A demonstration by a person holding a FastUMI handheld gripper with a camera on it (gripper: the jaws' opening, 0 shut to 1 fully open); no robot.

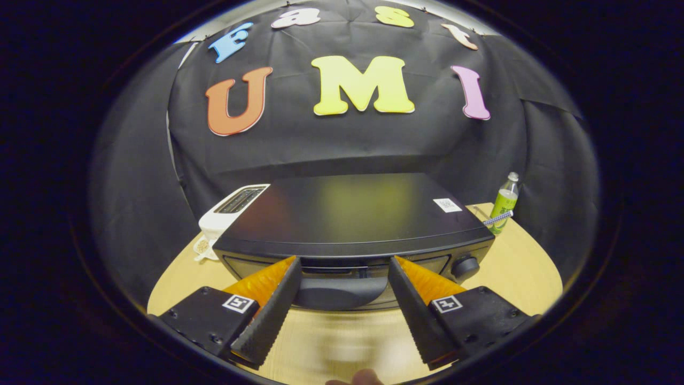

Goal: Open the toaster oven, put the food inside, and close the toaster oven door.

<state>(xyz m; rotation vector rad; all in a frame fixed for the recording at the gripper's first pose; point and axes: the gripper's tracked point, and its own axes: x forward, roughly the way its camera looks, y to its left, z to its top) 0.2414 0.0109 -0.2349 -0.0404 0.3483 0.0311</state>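
table (513, 267): we see a round, light wood top that carries everything here, with bare wood showing near us between and below the fingers.
toaster oven (347, 214): we see a wide black box sitting mid-table, viewed from above its front edge. its flat top is dark and glossy and bears a small white sticker (447, 205) near the right rear corner. the door looks closed; its dark handle (342, 291) runs along the front, between the two fingertips.
gripper (342, 262): we hold it spread wide, gripping nothing. the fingertips reach the oven's front face, one on each side of the handle; we cannot tell whether they touch it.
toaster (232, 211): we see a white slot toaster just left of the oven, partly behind it.
bottle (504, 203): we see a green bottle with a pale cap, upright at the oven's right rear.
knob (466, 266): we see a black dial at the right end of the oven's front.
fingertip (363, 378): a person's fingertip shows at the nearest edge, below the gripper.
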